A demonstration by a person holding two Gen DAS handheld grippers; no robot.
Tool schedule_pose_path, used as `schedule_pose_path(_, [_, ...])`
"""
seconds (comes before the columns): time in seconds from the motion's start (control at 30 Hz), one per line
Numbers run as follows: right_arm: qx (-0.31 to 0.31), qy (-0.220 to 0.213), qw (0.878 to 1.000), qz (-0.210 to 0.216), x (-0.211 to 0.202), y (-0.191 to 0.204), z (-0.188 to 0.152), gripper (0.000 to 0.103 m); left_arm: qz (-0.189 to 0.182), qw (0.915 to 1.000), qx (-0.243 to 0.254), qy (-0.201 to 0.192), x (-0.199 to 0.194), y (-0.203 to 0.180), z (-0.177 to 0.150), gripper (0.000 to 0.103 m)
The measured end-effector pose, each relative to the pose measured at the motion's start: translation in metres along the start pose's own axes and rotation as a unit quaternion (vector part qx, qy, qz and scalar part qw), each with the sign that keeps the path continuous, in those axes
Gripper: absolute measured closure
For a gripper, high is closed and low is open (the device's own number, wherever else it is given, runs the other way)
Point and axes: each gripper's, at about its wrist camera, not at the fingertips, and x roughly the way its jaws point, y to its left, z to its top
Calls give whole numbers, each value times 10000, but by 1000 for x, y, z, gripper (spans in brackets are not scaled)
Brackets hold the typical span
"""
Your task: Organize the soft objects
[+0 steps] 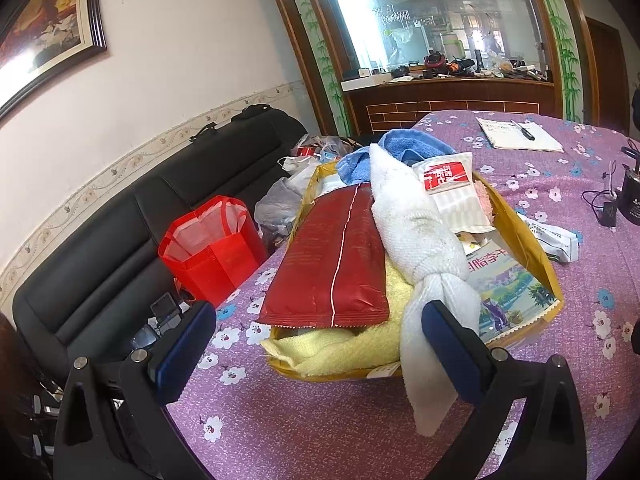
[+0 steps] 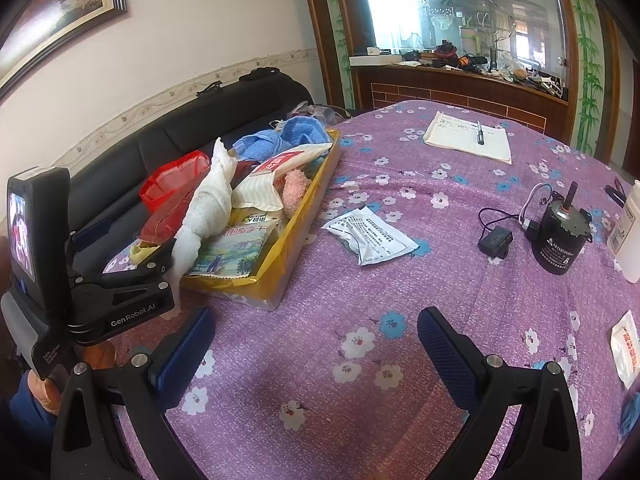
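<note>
Both grippers' jaws gape wide, holding nothing. The knotted white terry towel point(image 1: 416, 236) overhangs the yellow cardboard tray point(image 1: 520, 232) (already heaped); a snag could drag it onto the bench.

Left tongs point(image 1: 320, 344) and right tongs point(image 2: 316, 344) both gape wide.

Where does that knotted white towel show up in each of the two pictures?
Left wrist view: knotted white towel at centre, draped over the yellow cardboard tray.
Right wrist view: towel at left, over the same tray.
Shared landmark: blue terry towel behind it.
</note>
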Motion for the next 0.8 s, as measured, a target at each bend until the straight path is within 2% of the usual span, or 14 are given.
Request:
schedule_pose_path(0.43, [34, 24, 10000, -42, 1, -1, -1, 0, 36, 10000, 4, -23, -2, 3, 0, 0])
schedule_pose_path(0.6, [61, 27, 10000, -63, 1, -1, -1, 0, -207, 9996, -49, 178, 2, 9, 1, 0])
schedule_pose_path(0.8, [106, 28, 9999, -87, 0, -3, 0, 0, -188, 9995, -19, 267, 3, 10, -2, 0])
